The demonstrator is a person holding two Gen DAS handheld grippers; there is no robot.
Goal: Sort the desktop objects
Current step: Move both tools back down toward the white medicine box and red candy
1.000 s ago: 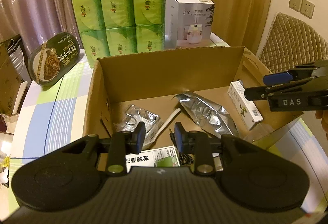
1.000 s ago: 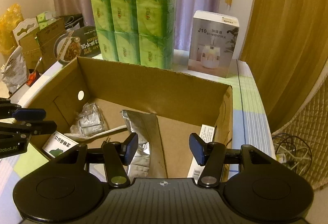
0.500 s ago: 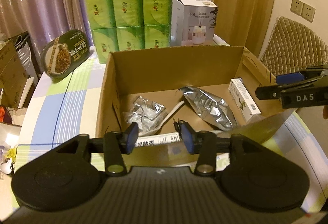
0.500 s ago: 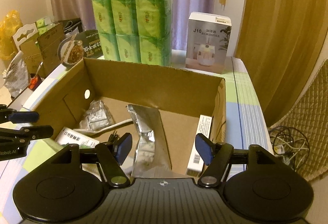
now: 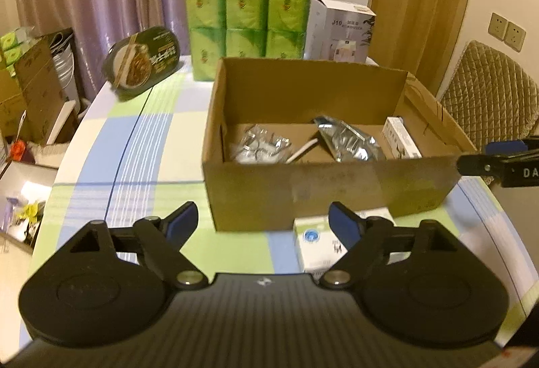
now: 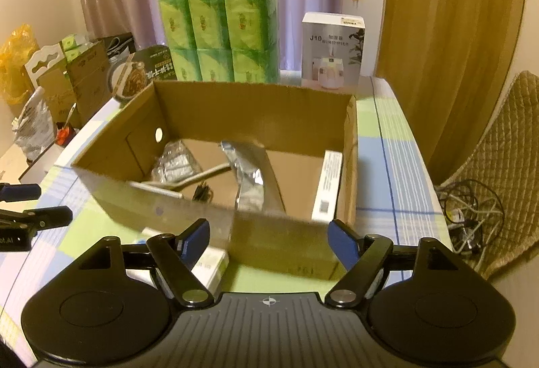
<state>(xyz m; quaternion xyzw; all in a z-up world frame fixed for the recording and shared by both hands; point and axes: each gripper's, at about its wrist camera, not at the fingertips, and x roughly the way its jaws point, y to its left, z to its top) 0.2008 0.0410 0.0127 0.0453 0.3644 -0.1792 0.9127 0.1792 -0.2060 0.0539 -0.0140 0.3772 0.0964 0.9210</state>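
An open cardboard box stands on the checked tablecloth. Inside lie a silver foil pouch, a crinkled clear packet, a white spoon and a slim white carton. The box also shows in the right wrist view, with a black plug inside. A small white box lies on the table in front of the cardboard box. My left gripper is open and empty, near the box's front wall. My right gripper is open and empty at the box's near edge.
A pack of green tissue packs, a humidifier box and an oval noodle tray stand behind the cardboard box. A quilted chair is at the right. Cartons and bags sit off the table's left edge. Cables lie at the right.
Both grippers have pulled back and out of the cardboard box and opened wider. The small white box, earlier under the left gripper, now lies on the table in front of the cardboard box.
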